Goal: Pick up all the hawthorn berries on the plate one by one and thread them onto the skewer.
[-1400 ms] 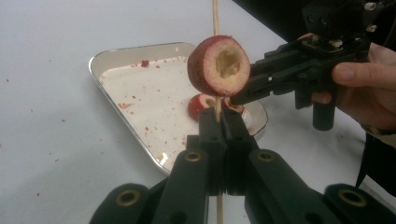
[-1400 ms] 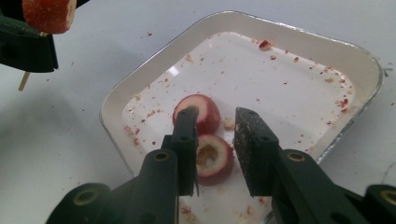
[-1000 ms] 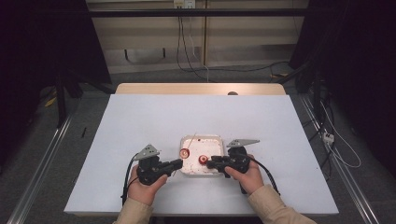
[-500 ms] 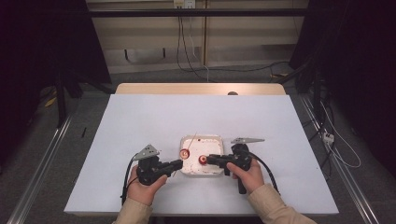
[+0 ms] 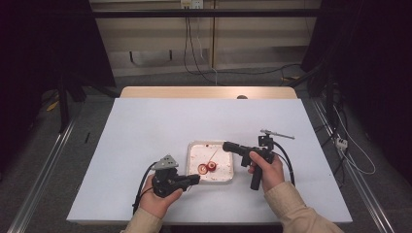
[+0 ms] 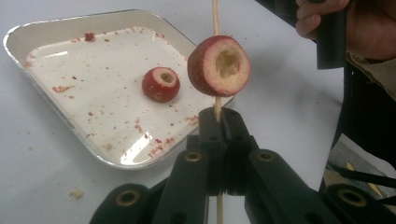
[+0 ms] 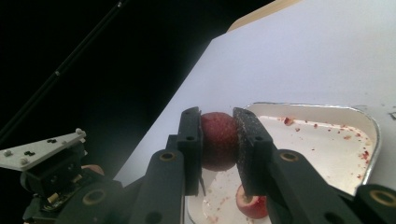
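Now the left gripper (image 6: pixel 218 122) is clenched on a thin wooden skewer (image 6: pixel 215 16) that already carries one cored red fruit (image 6: pixel 218 66), keeping it steady over the white metal tray (image 6: pixel 56 29). From its own camera, the right gripper (image 7: pixel 218 140) grasps another red fruit (image 7: pixel 217 140), probably to thread next; a third fruit (image 6: pixel 160 84) lies in the tray.

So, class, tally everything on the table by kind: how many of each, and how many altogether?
Red fruits: 3 (skewered fruit, loose fruit, gripped fruit)
Skewer: 1
Tray: 1
Grippers: 2 (left gripper, right gripper)
Total: 7
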